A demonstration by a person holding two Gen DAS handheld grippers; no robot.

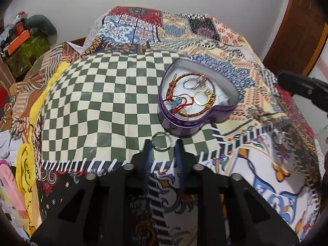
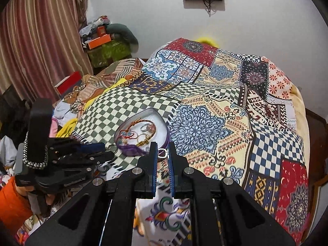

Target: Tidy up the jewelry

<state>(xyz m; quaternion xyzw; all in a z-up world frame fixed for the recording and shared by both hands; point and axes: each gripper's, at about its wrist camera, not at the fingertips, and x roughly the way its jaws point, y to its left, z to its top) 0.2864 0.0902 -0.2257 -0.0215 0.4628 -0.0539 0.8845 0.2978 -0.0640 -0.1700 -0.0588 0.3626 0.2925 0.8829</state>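
A purple heart-shaped tin (image 1: 184, 123) sits open on the patchwork bedspread, holding a red-and-gold bracelet (image 1: 180, 86), silver rings (image 1: 189, 83) and a gold ring (image 1: 201, 98). My left gripper (image 1: 162, 143) is shut on a silver ring (image 1: 161, 142) just in front of the tin. In the right wrist view the tin (image 2: 131, 149) lies left of centre. My right gripper (image 2: 163, 152) is shut on a small silver ring (image 2: 162, 153) beside the tin's near edge. The left gripper (image 2: 102, 151) shows at the left there.
The green checkered patch (image 1: 106, 106) lies left of the tin. Clothes and boxes (image 2: 102, 47) pile up at the bed's far left by a curtain (image 2: 41, 41). A wooden headboard (image 1: 297, 30) stands at the right.
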